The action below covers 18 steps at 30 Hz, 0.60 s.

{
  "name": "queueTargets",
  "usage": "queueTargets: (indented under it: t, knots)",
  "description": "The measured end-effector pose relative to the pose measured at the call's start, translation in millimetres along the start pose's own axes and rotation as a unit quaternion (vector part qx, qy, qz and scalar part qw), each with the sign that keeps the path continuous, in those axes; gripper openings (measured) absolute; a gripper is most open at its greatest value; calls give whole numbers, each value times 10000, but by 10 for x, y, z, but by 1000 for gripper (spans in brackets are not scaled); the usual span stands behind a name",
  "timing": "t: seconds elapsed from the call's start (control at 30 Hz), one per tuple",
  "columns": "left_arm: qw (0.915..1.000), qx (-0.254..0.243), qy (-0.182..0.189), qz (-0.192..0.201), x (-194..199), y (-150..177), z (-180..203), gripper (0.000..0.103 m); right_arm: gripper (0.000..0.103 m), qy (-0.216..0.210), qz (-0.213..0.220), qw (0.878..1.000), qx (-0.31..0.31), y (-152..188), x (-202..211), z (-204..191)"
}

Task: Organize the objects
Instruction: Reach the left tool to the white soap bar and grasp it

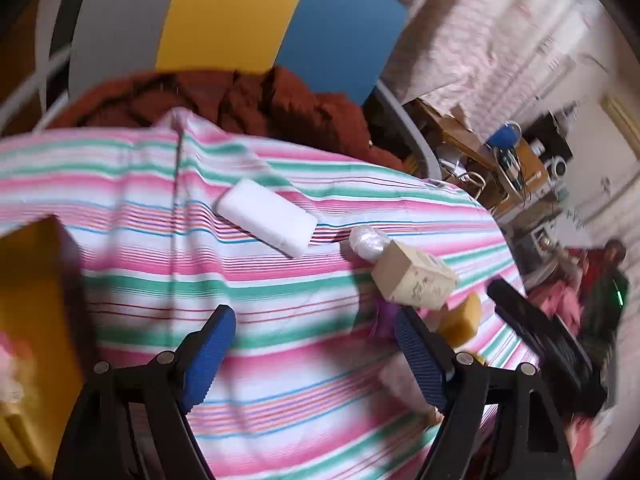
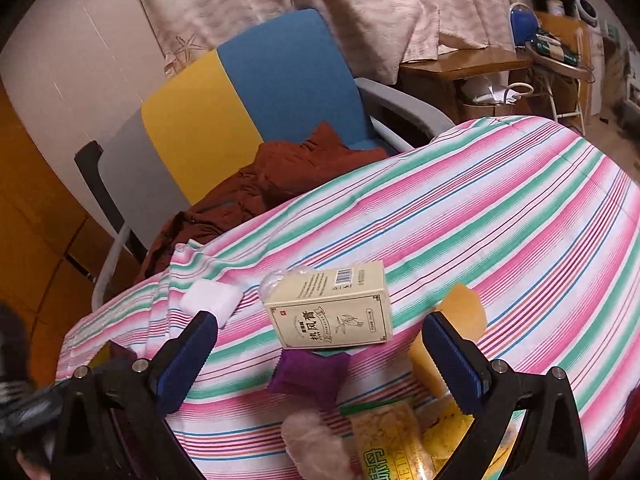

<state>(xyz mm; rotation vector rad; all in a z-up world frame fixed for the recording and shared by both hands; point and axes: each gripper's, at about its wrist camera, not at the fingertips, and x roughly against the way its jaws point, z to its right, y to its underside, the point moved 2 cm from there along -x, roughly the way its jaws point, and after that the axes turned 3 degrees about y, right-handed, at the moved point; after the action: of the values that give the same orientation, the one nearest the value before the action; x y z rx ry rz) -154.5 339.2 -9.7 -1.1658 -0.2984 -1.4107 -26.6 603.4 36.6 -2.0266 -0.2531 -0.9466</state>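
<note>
Blue-padded fingers of the right gripper (image 2: 318, 350) stood nearest the lens, spread wide and empty above the striped cloth (image 2: 500, 208); the left gripper (image 1: 316, 344) hung likewise agape with nothing between its pads.

Striped cloth, pink, green and white: largest item, covering the work surface; every place below is given from it.

Chair (image 2: 248, 92), back panels grey, yellow and blue: behind the cloth's far edge, a rust-brown garment (image 2: 272, 176) heaped on its seat and touching that edge.

Yellow box (image 1: 36, 320): at the cloth's left edge in the left wrist view, blurred.

Cream carton (image 2: 332, 308), printed with a barcode and Chinese characters: lying on its side mid-cloth, its near edge over a purple packet (image 2: 308, 376).

White block (image 1: 268, 216): flat on the cloth, left of the carton and apart from it.

Yellow printed packet (image 2: 392, 440): at the cloth's near edge, below the right gripper.

Amber-yellow chunk (image 2: 464, 312): on the cloth just right of the carton, beside the right gripper's right finger.

Clear crinkled wrap (image 1: 368, 242): on the cloth, touching the carton's far end.

Pale pink fuzzy item (image 2: 316, 440): near edge, too blurred to identify.
</note>
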Motion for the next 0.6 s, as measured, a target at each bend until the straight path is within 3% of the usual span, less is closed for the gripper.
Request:
queueTargets:
  t: [0.13,0.4,0.6]
  knots:
    - [9990,430,-3,-150,-335,-191,-101,83,103,-134,-36,9998,-139,-5,12,39]
    - [9932,1044,-470,-227,-814,-551,-324,87,103,-460,-115,9982,-374,-17,29,80]
    - [9916,1013,-788,-155,-987,-736,-345,87,103,-695,-163,9962,-494,-10,46,96]
